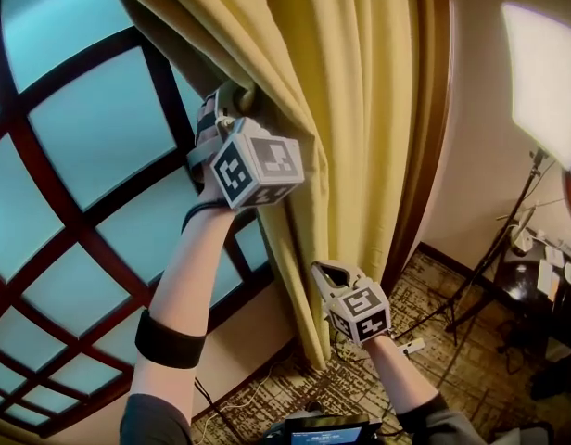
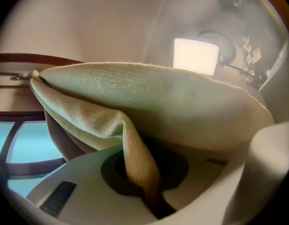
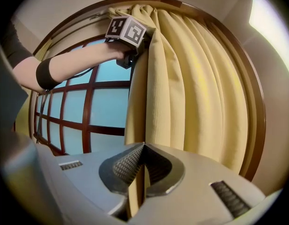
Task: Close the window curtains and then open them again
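The yellow ribbed fabric curtain (image 1: 360, 109) hung with its long axis upright. Its folds ran from the top of the window down to a hem just above the patterned brown carpet (image 1: 434, 341). It was bunched on the far side of both tongs from the glass, against the dark curved wooden window surround (image 1: 425, 156).

The left tongs (image 1: 228, 100) were raised high and pointed upward. They were clamped shut on the curtain's leading edge, and in the left gripper view a narrow tuck of cloth ran down into the closed jaws while the rest billowed across above them. The right tongs (image 3: 143, 149) sat lower on the same edge, well below the left tongs, pointing roughly level. Their ridged pads were pressed together with a thin vertical strip of the yellow cloth pinched between them.

The window of frosted blue-white panes in a dark red-brown wooden lattice (image 1: 82, 216) lay bare to the left of both tongs. A bright rectangular light panel (image 1: 545, 72) on a thin black tripod stand (image 1: 494, 258) stood well off to the right of the right tongs.

Each marker cube, the left one (image 1: 258, 167) and the right one (image 1: 361, 313), bore black-and-white square patterns. Small dark oblong plates (image 3: 69, 164) on the body of the right tongs were too blurred to read. A black band (image 1: 170, 339) circled the left forearm.
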A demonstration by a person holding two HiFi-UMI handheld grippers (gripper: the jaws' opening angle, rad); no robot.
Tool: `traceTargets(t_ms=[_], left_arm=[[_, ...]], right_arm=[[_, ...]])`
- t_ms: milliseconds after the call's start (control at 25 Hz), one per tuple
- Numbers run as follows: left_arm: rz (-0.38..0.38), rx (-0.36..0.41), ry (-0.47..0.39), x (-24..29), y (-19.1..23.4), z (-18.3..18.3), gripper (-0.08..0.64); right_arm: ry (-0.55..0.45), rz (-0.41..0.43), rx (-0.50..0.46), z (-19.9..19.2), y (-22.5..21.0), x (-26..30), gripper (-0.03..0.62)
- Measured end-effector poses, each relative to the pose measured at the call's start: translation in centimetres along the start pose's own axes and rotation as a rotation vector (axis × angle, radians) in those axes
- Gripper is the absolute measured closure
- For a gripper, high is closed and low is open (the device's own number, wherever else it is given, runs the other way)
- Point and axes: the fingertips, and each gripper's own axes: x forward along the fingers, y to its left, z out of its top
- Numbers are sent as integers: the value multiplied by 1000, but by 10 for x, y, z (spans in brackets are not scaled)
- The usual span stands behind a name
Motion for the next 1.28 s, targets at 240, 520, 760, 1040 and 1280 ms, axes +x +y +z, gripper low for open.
traceTargets(t_ms=[240, 520, 760, 1040, 1280], left_arm=[[-39, 59, -5, 51, -31, -6, 560], [-48, 71, -38, 74, -39, -2, 559], [-159, 101, -43, 93, -88, 5, 558], [-274, 81, -36, 128, -176, -9, 555], [-243, 111, -80, 155, -190, 24, 555]], right_arm=[[-50, -46, -27, 32, -49, 17, 576], [-93, -92, -45, 63, -76, 34, 576], [-136, -158, -76, 96, -106, 34, 575], [-137, -257, -79, 108, -156, 30, 575], [-160, -305, -99, 120, -215, 20, 576]])
